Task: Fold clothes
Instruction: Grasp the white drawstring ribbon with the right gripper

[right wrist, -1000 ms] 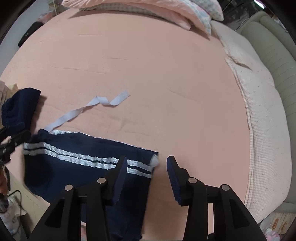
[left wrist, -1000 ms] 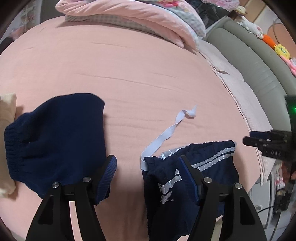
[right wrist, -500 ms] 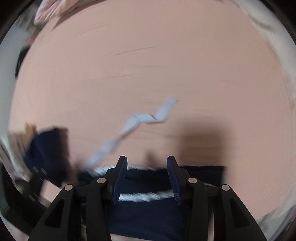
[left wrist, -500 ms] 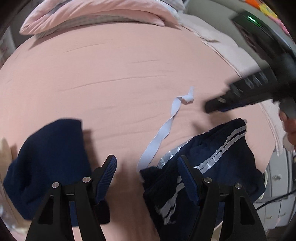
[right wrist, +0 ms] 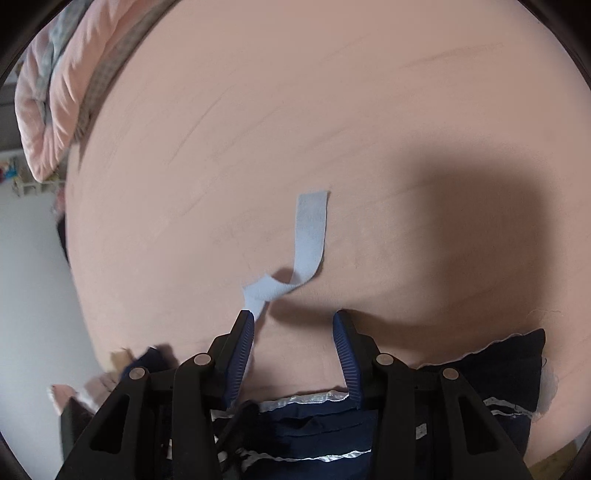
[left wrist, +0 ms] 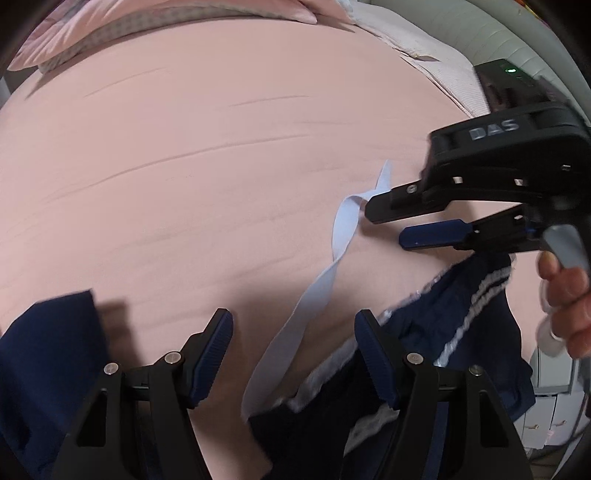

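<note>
Both hand-held grippers, left (left wrist: 293,354) and right (right wrist: 293,350), hung spread over the navy shorts (left wrist: 454,332) at the bed's (left wrist: 221,147) near edge; grasping came next, probably.

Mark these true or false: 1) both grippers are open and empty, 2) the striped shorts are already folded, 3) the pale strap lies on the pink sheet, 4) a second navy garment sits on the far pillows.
1) True: the left gripper and the right gripper both stand open with nothing between the pads.
2) False: the striped shorts lie rumpled at the bed edge.
3) True: the pale strap runs out over the pink sheet.
4) False: the second navy garment lies on the sheet near the left gripper, far from the pillows.
</note>
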`<state>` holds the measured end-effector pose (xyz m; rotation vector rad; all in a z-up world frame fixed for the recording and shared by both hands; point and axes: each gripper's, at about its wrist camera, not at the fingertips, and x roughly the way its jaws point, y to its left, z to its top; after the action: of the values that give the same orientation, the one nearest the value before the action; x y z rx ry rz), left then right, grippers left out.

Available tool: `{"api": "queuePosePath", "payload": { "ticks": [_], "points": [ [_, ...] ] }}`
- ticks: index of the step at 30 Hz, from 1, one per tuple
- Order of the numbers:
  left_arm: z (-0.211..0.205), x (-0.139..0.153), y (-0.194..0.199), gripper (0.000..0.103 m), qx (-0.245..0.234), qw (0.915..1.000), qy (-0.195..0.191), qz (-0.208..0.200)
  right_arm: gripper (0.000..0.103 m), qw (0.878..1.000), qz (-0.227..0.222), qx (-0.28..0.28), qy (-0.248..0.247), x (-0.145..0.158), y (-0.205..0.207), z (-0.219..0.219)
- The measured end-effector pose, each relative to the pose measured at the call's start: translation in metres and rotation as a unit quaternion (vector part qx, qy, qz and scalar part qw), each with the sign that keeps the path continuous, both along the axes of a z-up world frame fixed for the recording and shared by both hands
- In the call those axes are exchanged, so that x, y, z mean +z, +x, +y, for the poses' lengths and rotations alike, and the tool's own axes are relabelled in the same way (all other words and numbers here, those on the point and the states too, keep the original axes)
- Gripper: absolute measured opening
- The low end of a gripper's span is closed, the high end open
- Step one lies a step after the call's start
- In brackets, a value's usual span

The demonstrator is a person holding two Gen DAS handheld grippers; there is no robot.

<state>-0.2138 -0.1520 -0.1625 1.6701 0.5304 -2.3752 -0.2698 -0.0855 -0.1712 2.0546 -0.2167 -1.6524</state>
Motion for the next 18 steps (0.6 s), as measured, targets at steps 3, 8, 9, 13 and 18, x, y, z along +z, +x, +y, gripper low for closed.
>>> {"api": "queuePosePath", "payload": {
  "ticks": [3,8,9,13,18],
  "points": [
    [0.005,-0.004,-0.010,0.066,0.001,0.9996,-0.027,0.001,0.053,1.000,-0.002,-0.006,-0.012,0.001,0.001,0.004],
    [0.015,-0.004,-0.024,0.067,-0.021,0.9981,-0.056,-0.016,0.053,1.000,-0.012,-0.013,-0.020,-0.004,0.008,0.005],
    [0.016,-0.004,-0.026,0.067,-0.025,0.9977,-0.060,-0.018,0.053,1.000,-0.009,-0.012,-0.017,-0.004,0.009,0.005],
    [0.018,-0.006,-0.032,0.067,-0.033,0.9971,-0.066,-0.022,0.054,1.000,0.003,-0.009,-0.012,-0.002,0.012,0.000],
    [0.019,-0.007,-0.034,0.066,-0.035,0.9966,-0.074,-0.011,0.054,1.000,0.016,-0.019,-0.012,-0.002,0.014,-0.005]
  ]
}}
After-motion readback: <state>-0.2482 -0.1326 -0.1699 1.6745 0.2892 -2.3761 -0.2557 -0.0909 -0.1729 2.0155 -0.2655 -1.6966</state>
